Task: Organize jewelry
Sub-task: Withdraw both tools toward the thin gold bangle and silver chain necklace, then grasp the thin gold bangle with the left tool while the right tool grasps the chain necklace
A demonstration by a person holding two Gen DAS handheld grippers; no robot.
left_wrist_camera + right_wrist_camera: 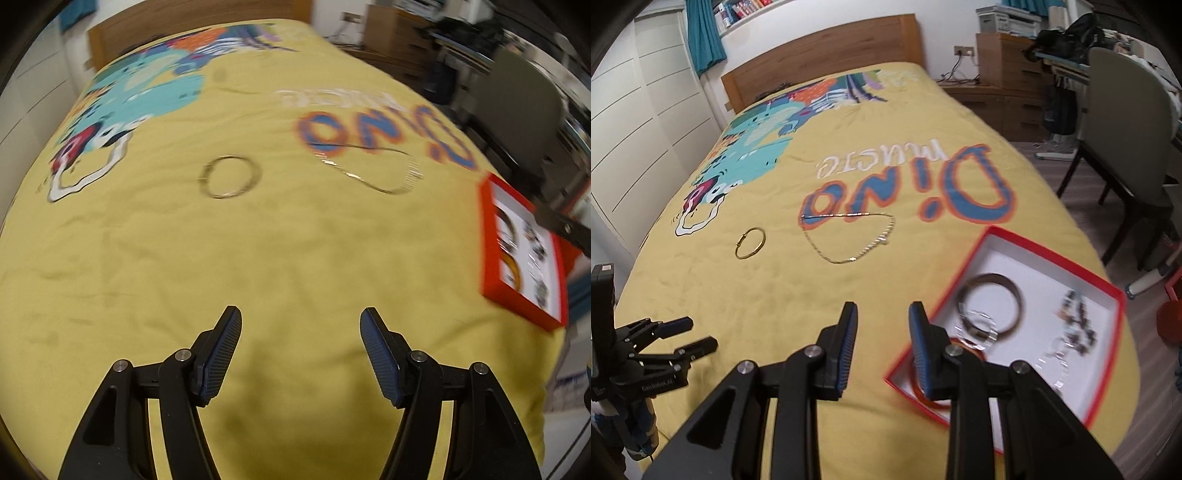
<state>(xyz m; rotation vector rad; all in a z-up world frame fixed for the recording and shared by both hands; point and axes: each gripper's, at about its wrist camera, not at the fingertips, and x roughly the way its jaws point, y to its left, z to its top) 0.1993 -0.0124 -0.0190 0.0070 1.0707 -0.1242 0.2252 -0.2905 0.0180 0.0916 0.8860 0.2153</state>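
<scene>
A thin gold bangle (229, 181) (750, 243) and a fine chain necklace (373, 173) (849, 236) lie on the yellow bed cover. At the cover's right edge sits a red box (524, 251) (1052, 258) with a white inside. In it lie a dark bangle (991, 277), a clear ring (975, 325), an orange bangle (916, 391) and a beaded bracelet (1078, 325). My left gripper (301, 321) (701, 332) hangs open over bare cover, short of the gold bangle. My right gripper (882, 314) is narrowly open with nothing in it, beside the box's left corner.
The bed has a wooden headboard (827, 51) at the far end. White cupboard doors (635, 122) line the left side. A grey chair (1123, 122) and wooden drawers (1008, 70) stand to the right across the floor. The left wrist view is blurred.
</scene>
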